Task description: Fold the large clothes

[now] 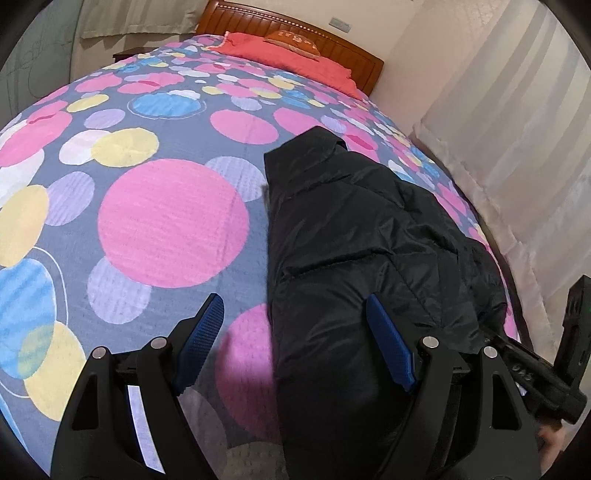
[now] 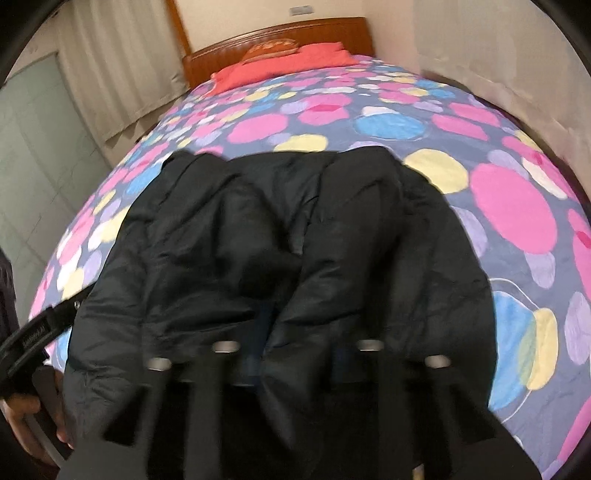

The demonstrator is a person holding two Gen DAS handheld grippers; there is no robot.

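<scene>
A black padded jacket (image 1: 351,236) lies on the bed, folded into a long strip toward the bed's right side. My left gripper (image 1: 291,332) is open, its blue pads (image 1: 388,339) spread wide over the jacket's near left edge, holding nothing. In the right wrist view the jacket (image 2: 280,236) fills the foreground. My right gripper (image 2: 295,362) is blurred, and jacket fabric bunches over its fingers, hiding the pads. The right gripper body also shows in the left wrist view (image 1: 535,373) at the jacket's right side.
The bed carries a grey cover with pink, blue and yellow circles (image 1: 166,221). A red pillow (image 1: 291,55) and a wooden headboard (image 1: 258,22) are at the far end. White curtains (image 1: 517,129) hang close along the bed's right side.
</scene>
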